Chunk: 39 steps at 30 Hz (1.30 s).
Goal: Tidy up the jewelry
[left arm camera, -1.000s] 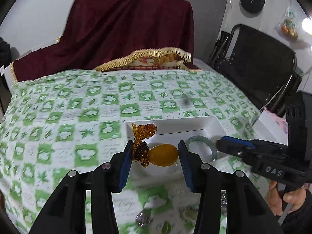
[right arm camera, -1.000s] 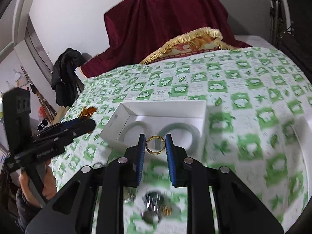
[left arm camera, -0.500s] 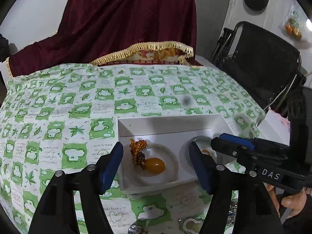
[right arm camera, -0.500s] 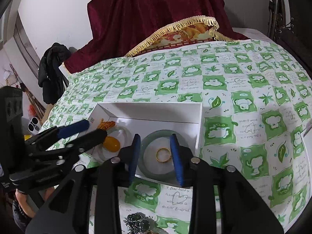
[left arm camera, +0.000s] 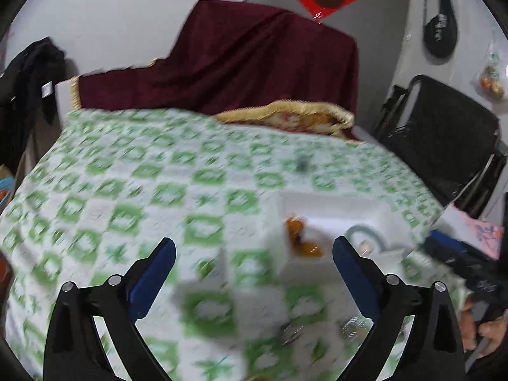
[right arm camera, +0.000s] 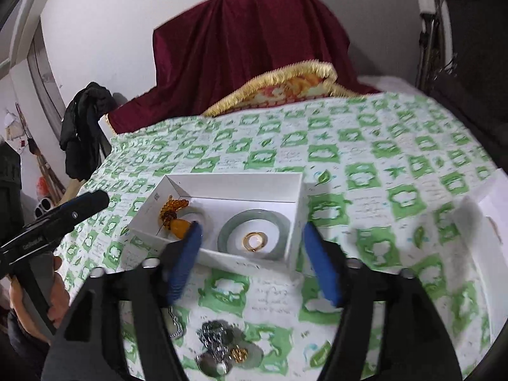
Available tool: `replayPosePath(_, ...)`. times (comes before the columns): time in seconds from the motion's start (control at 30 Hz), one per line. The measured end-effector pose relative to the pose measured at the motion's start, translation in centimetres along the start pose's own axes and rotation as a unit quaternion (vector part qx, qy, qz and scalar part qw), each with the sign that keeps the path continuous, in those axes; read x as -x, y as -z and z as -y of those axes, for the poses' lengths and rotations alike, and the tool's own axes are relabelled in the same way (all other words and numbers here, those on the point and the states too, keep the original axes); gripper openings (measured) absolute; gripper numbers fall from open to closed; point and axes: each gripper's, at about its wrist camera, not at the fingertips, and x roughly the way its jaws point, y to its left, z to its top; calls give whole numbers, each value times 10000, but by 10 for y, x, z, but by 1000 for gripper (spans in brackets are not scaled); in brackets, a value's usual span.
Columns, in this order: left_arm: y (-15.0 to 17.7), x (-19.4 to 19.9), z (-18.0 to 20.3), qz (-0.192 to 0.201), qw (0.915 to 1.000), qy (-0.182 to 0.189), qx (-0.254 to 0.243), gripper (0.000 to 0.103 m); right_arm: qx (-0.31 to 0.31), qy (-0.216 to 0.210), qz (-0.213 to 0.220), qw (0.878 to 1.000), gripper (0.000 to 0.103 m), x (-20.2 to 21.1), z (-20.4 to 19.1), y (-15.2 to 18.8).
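Note:
A white open box (right arm camera: 222, 187) sits on the green-checked tablecloth. Inside lie an amber bead pendant (right arm camera: 176, 214), a pale green jade bangle (right arm camera: 254, 223) and a gold ring (right arm camera: 254, 241) resting inside the bangle. My right gripper (right arm camera: 250, 260) is open and empty, just in front of the box. My left gripper (left arm camera: 254, 263) is open and empty, to the left of the box (left arm camera: 330, 209); the amber pendant (left arm camera: 301, 238) shows blurred in it. Loose jewelry (right arm camera: 222, 343) lies on the cloth near the right gripper.
A dark red cloth (right arm camera: 250, 41) covers something at the table's back. A black chair (left arm camera: 444, 146) stands on the right. A white lid or box edge (right arm camera: 489, 209) lies at the far right. A dark jacket (right arm camera: 82, 133) hangs at the left.
Both grippers opened: the left released the amber pendant into the box, the right released the gold ring inside the bangle. Both have since pulled back; the left swung leftward.

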Motion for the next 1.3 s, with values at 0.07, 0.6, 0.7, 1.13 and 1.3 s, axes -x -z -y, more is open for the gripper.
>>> replayPosePath(0.07, 10, 1, -8, -150, 9997, -179, 51, 99, 5, -25, 51, 10000, 76, 10, 0, 8)
replayPosePath(0.6, 51, 0, 15, -620, 9945, -341, -766, 100, -659, -154, -47, 9977, 92, 37, 27, 39)
replayPosePath(0.7, 54, -11, 21, -767, 9912, -511, -948, 100, -733, -185, -120, 9971, 92, 34, 29, 39)
replayPosePath(1.13, 34, -12, -59, -846, 9924, -558, 700, 99, -319, -206, -226, 9990, 92, 30, 11, 43)
replayPosePath(1.3, 36, -12, -41, -858, 9938, -641, 290, 100, -197, -300, -261, 9990, 90, 31, 6, 45)
